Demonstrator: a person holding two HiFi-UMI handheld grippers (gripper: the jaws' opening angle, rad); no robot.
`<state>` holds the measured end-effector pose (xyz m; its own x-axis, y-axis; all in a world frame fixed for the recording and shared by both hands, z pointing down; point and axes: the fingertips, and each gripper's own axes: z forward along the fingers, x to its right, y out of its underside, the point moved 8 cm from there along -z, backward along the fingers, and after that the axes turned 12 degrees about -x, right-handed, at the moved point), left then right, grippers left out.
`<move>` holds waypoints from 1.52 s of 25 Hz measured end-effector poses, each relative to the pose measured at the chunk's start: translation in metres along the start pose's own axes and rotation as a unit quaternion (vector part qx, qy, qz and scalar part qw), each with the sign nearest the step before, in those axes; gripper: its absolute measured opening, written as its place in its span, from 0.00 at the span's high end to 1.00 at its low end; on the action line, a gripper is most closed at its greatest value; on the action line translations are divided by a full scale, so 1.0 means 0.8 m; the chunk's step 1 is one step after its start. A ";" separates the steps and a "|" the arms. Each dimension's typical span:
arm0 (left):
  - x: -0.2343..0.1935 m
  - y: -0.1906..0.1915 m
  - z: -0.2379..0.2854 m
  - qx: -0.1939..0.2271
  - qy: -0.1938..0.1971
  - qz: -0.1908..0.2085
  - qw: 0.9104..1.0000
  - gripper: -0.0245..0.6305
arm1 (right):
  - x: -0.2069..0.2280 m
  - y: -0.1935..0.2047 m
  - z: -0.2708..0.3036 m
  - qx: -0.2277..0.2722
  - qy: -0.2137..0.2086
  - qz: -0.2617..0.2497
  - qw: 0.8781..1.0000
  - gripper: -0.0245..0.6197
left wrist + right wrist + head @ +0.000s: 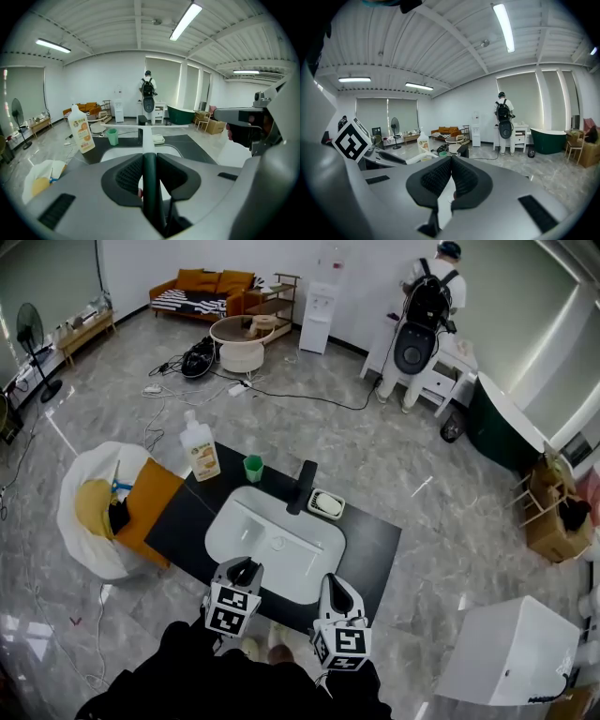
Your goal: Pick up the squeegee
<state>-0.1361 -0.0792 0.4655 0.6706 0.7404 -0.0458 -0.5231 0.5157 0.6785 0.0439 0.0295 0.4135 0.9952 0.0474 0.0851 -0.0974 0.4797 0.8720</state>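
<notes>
Between the jaws of the left gripper (149,160), the squeegee (148,143) is clamped by its dark green handle, with a pad pressing on each side. The white shaft runs forward from the jaws and ends in a white crossbar blade, pointing out over the white basin (272,540). The right gripper (451,160) has its jaws closed tip to tip with nothing between them. It sits beside the left gripper at the near edge of the black countertop (375,545). Behind the basin stand a black faucet (302,486) and a soap dish (326,504). A green cup (253,467) and an orange-labelled bottle (199,448) occupy the far left corner. Far across the room, a person with a black backpack (427,310) stands at a white cabinet.
</notes>
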 end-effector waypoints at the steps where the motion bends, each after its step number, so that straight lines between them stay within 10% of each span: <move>1: 0.002 0.000 -0.013 0.005 -0.003 0.001 1.000 0.80 | -0.004 0.001 -0.007 0.004 0.001 -0.003 1.000 0.94; 38: 0.041 0.082 -0.220 0.104 -0.032 -0.005 0.994 0.80 | -0.108 0.043 -0.129 0.044 -0.028 -0.019 0.998 0.94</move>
<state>-0.2409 0.0546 0.3795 0.7104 0.7038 -0.0110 -0.4007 0.4173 0.8156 -0.0452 0.1320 0.3866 0.9970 -0.0198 0.0754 -0.0612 0.4010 0.9140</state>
